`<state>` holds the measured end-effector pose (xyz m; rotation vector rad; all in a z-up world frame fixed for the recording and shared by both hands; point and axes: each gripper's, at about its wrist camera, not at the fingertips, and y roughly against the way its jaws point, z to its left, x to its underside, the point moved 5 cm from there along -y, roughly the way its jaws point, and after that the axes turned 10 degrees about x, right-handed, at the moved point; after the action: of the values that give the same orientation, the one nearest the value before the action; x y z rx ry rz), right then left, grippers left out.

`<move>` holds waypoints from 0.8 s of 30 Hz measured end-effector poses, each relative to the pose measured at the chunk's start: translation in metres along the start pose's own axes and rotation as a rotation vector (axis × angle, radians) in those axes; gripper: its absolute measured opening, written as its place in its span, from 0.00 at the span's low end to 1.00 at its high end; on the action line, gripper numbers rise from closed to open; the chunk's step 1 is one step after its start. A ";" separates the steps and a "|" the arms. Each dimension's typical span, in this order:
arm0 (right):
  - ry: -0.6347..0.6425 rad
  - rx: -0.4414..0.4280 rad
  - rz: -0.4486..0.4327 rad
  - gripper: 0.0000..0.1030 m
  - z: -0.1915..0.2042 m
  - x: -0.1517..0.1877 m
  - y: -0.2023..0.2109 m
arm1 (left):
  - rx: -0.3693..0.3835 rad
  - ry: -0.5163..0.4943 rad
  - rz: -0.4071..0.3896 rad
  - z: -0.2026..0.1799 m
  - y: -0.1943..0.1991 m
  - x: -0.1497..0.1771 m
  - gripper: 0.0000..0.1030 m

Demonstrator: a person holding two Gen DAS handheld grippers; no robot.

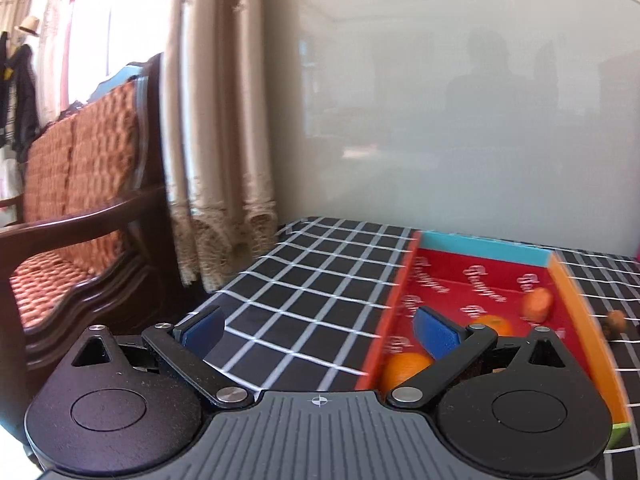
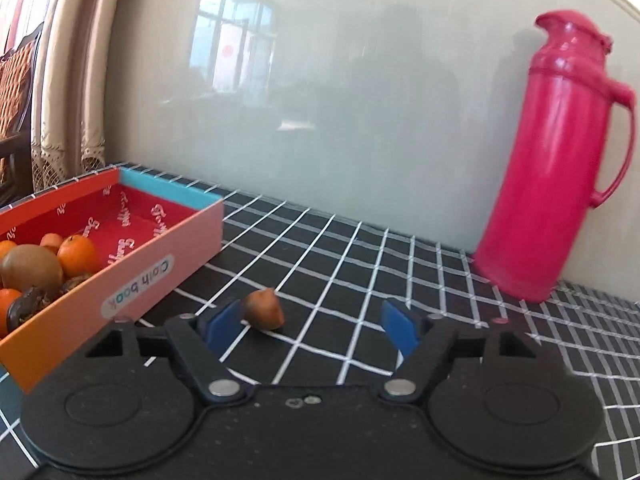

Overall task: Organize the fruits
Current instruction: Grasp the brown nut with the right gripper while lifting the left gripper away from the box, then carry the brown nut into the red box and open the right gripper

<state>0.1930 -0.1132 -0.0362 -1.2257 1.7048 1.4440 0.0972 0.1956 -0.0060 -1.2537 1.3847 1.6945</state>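
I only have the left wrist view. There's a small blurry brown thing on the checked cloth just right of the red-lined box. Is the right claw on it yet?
Observer: No. The right claw is open, and the small brown-orange pointed fruit lies ungripped on the black-and-white checked cloth, just ahead of its left finger.
Operator: Is there fruit in the box that I can't see from here?
Observer: Yes. A round brown kiwi sits beside the round orange mandarins in the red-lined cardboard box.
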 end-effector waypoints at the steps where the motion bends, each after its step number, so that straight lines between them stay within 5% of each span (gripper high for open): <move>1: -0.006 -0.005 0.004 0.66 0.002 0.000 -0.002 | -0.017 0.009 0.002 0.006 -0.002 0.000 0.97; 15: -0.045 -0.043 0.085 0.56 0.026 -0.001 -0.037 | -0.099 0.048 0.064 0.061 -0.019 0.014 0.97; 20: -0.062 -0.044 0.141 0.44 0.036 0.000 -0.048 | -0.109 0.043 0.088 0.070 -0.023 0.019 0.97; 22: -0.075 -0.039 0.160 0.28 0.037 0.000 -0.052 | -0.112 0.044 0.093 0.074 -0.023 0.020 0.97; 24: -0.093 -0.039 0.177 0.28 0.037 -0.002 -0.052 | -0.113 0.050 0.097 0.077 -0.023 0.020 0.97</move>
<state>0.2364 -0.0768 -0.0654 -1.0310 1.7655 1.6187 0.0881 0.2734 -0.0332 -1.3174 1.4167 1.8416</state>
